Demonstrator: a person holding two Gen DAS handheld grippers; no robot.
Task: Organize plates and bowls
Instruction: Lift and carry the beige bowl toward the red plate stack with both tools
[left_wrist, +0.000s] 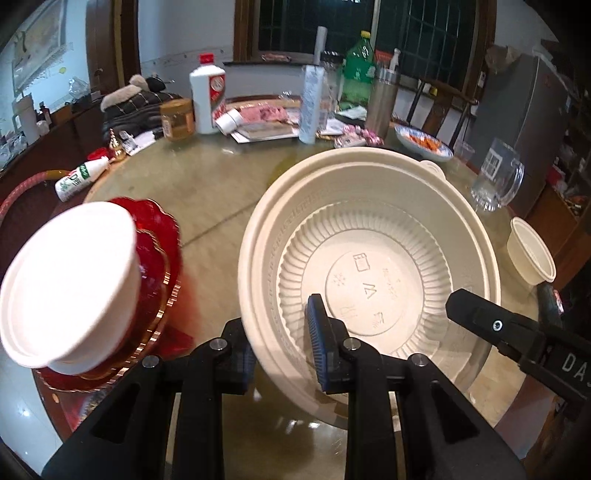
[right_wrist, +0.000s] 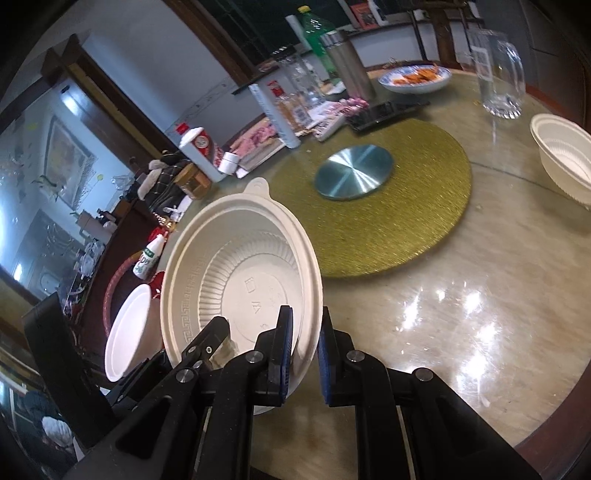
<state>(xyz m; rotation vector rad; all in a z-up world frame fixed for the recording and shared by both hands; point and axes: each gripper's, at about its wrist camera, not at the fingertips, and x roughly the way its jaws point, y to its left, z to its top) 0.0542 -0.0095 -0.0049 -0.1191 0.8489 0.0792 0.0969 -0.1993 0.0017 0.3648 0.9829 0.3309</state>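
Beside held cream bowl (left_wrist: 369, 258): white bowl (left_wrist: 70, 284) on red plate (left_wrist: 162, 236).

Both hand-held grippers (left_wrist: 284, 334) (right_wrist: 306, 354) clamped shut

glass mug (left_wrist: 496, 179), green bottle (left_wrist: 359, 70), white bottle (left_wrist: 207, 94)

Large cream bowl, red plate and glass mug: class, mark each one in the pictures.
Large cream bowl (left_wrist: 373, 266): left wrist view, on its ribbed inner base.
Red plate (left_wrist: 162, 236): left wrist view, on its scalloped rim beside the white bowl.
Glass mug (right_wrist: 498, 77): right wrist view, on its clear side wall.
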